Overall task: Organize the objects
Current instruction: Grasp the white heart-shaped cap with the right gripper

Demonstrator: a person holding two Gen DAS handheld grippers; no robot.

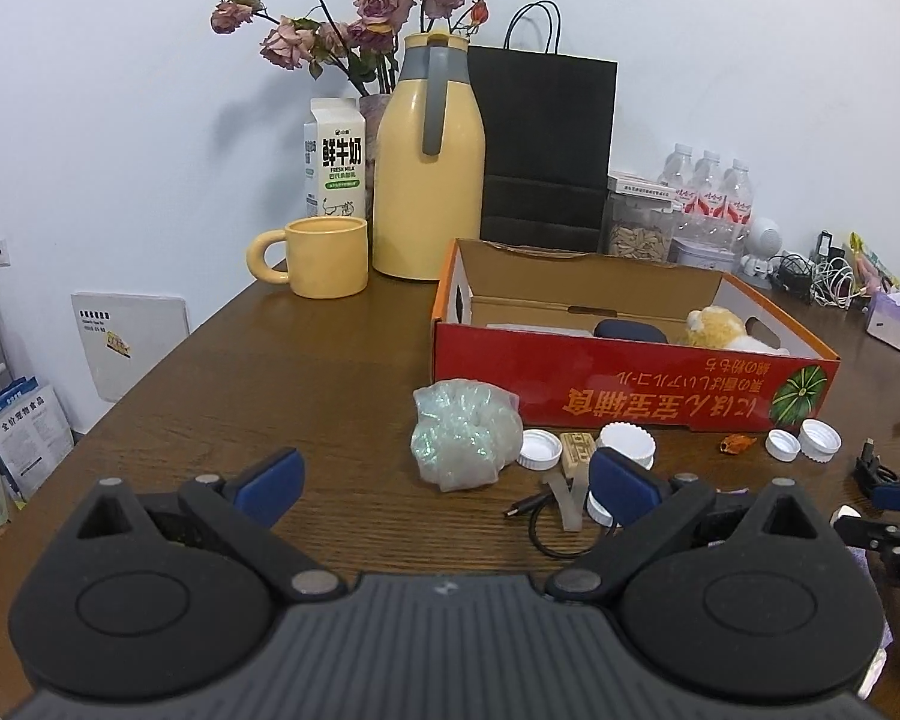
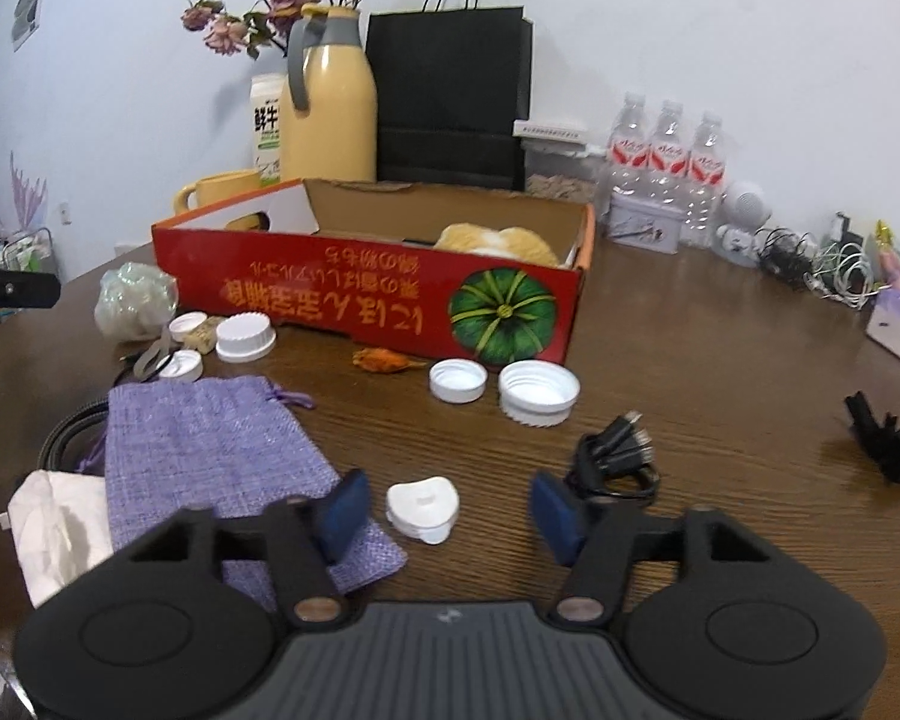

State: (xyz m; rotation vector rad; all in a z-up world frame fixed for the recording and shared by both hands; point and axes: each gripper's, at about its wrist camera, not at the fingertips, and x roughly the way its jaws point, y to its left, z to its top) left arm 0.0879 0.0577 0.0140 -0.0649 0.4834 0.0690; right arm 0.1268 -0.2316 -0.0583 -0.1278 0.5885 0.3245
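A red cardboard box [image 1: 630,384] [image 2: 354,294] stands open on the wooden table, holding a plush toy [image 1: 714,324] [image 2: 498,243] and a dark object [image 1: 630,330]. In front of it lie a clear crumpled bag [image 1: 465,438] [image 2: 135,300], several white caps [image 1: 540,449] [image 2: 457,381], a cork [image 1: 576,450] and a black cable [image 1: 546,516]. My left gripper [image 1: 447,489] is open and empty just before the bag. My right gripper [image 2: 450,510] is open, with a white heart-shaped piece [image 2: 423,507] between its fingers. A purple pouch [image 2: 222,456] and a cable bundle [image 2: 621,456] flank it.
A yellow mug [image 1: 324,264], yellow jug [image 1: 429,162], milk carton [image 1: 336,159], flowers and a black paper bag [image 1: 546,138] stand at the back. Water bottles [image 2: 666,162], a tin, tangled cords [image 2: 822,264] and a tissue box are at the right. The table's left edge is near.
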